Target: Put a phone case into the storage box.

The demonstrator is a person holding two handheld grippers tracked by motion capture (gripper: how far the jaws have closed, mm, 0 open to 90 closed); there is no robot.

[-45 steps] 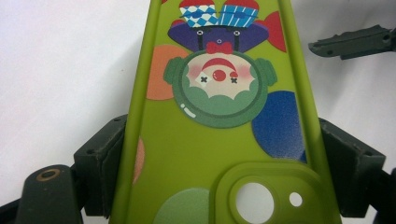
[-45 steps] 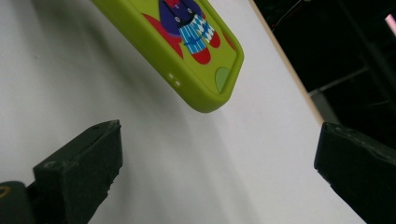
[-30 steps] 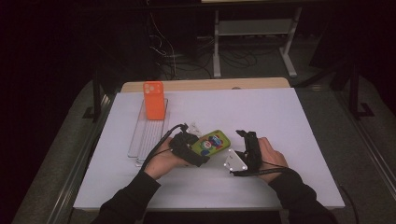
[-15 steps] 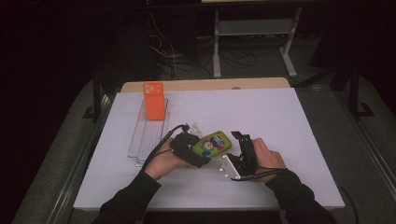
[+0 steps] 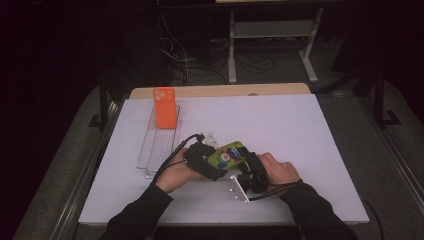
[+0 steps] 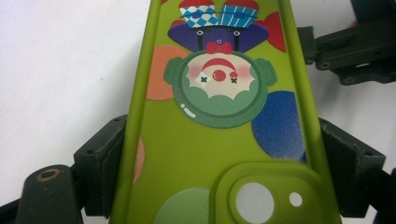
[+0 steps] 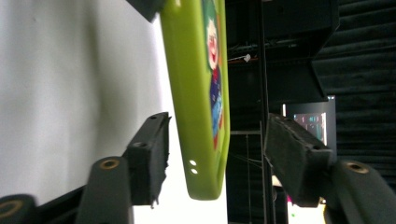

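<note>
White tabletop [image 5: 310, 145], lime clown phone case [image 6: 219, 116]

A table [image 5: 300, 135] with a white top is filling the middle of the high view, its pale wooden edge showing along the far side; grey borders are running down its left and right sides; clear plastic trays [image 5: 159, 147] are lying flat on the left part of the white top, stretching from the far edge toward the person; an orange phone case [image 5: 164, 107] is resting on the far end of those trays, camera cut-out at its far end; the broad right part and the near strip of the white surface are lying plain and smooth.
</note>
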